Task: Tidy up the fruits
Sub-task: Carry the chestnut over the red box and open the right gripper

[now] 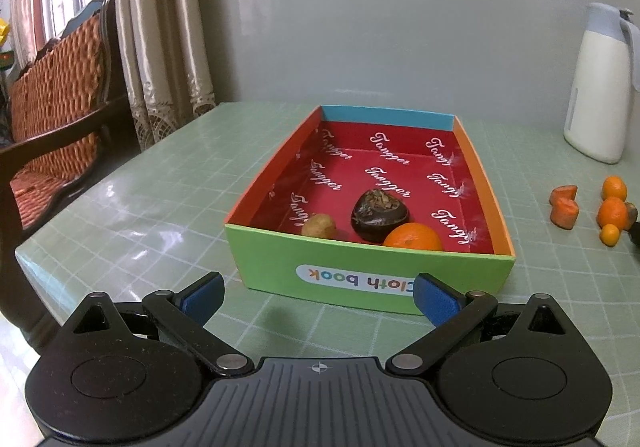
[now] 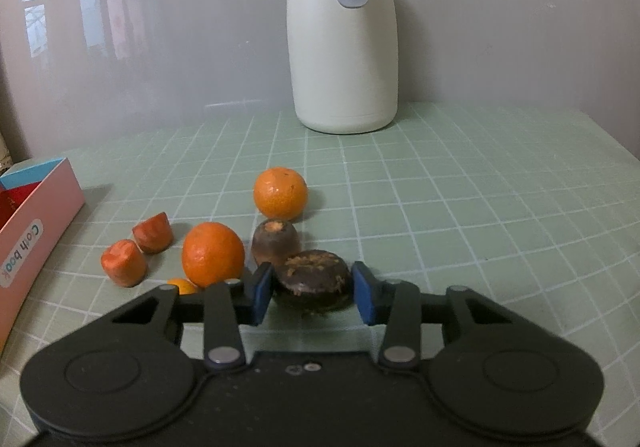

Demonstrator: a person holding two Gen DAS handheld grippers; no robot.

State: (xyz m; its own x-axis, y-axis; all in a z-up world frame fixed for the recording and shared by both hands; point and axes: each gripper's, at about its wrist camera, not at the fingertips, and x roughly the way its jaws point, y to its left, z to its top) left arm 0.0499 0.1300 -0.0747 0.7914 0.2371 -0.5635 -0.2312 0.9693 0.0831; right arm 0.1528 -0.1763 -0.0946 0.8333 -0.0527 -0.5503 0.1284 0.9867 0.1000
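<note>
Green grid table (image 2: 460, 207), right gripper (image 2: 312, 289) clamping dark fruit (image 2: 314, 275), left gripper (image 1: 318, 297) released, tiny orange (image 2: 182, 286) half-hidden.

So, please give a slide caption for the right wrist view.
Right gripper closed around a dark fruit beside oranges.

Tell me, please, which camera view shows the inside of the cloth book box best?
The left wrist view: the box lies open ahead, showing three fruits on its red lining. The right wrist view catches only one outer corner at the left edge.
</note>
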